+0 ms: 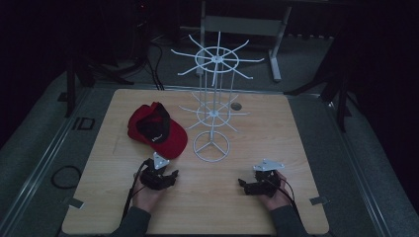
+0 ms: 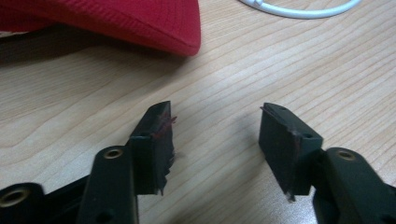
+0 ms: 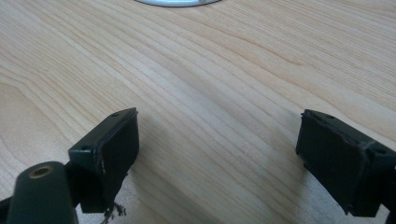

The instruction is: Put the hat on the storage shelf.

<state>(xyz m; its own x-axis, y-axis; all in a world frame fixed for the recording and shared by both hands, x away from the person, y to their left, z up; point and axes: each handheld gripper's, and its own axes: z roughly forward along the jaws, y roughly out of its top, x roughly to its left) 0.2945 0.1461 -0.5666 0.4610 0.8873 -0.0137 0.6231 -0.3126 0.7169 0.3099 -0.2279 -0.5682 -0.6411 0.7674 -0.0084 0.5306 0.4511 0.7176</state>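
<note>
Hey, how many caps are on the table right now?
1. The red and black cap lies on the table, left of the white wire rack, just ahead of the left gripper.

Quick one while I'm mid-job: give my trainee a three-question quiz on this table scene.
1. True or false: the left gripper holds the cap.
2. Which gripper is nearer the cap: A) left, B) right?
3. Fill in: the white wire rack stands on the ____.

Key:
1. False; its jaws stand open over bare wood, the cap's brim lying just ahead.
2. A.
3. Table, beside the cap; both grippers are open and empty.
</note>
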